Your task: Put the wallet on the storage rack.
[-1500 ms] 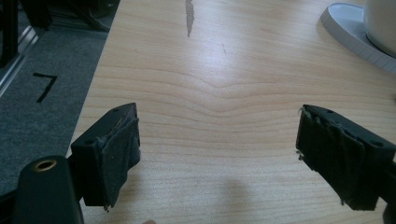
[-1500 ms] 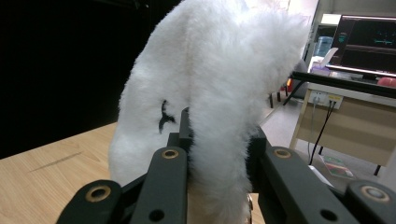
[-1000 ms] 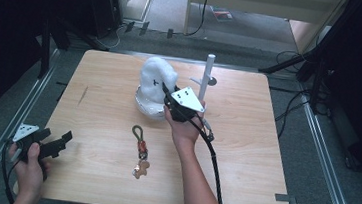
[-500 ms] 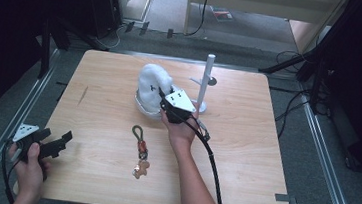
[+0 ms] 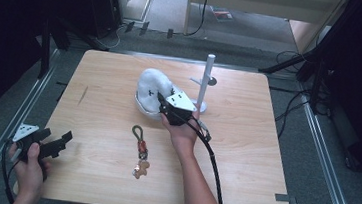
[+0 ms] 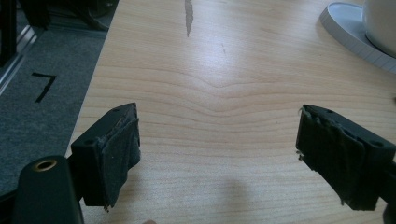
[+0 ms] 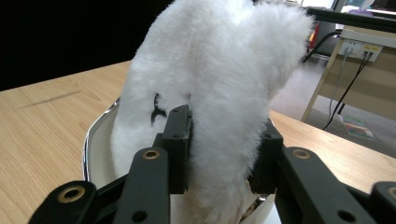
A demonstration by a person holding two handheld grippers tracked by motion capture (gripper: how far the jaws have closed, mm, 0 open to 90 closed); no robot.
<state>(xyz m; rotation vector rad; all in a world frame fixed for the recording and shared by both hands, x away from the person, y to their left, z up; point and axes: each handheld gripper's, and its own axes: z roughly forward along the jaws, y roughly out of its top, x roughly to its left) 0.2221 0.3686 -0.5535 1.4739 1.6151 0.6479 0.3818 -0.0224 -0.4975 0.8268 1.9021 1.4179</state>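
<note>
Step in hand: the right gripper (image 5: 161, 105) has the white plush toy (image 5: 152, 91) between its jaws over the white dish (image 7: 95, 140); as I judge it, this is the moment of setting the toy down or letting it go
Right gripper: the jaws stand on both sides of a fold of the fur and have just been opening a little; the pads (image 7: 180, 140) touch the fur, so the grip looks light, not yet free
Left gripper: the left gripper (image 5: 52, 145) is held at the near left corner of the table (image 5: 243, 163); its jaws are wide apart with nothing between them, only bare wood under them
Where the toy is: near the middle of the table, in the dish, leaning up and away from the gripper; the white stand (image 5: 203, 84) with its post is just beside it at the right
Other thing: a keychain (image 5: 140, 151) lies flat on the wood, nearer the person, apart from the toy
Next move: probably to open the jaws wider and draw the gripper back level, without dragging the fur; the toy is soft and may tip or follow the pads
Hard to make out: the bottom of the toy is behind the jaws, so I cannot tell if it rests fully on the dish; the far rim of the dish is hidden by the plush; the small charms on the keychain are too small to read
</note>
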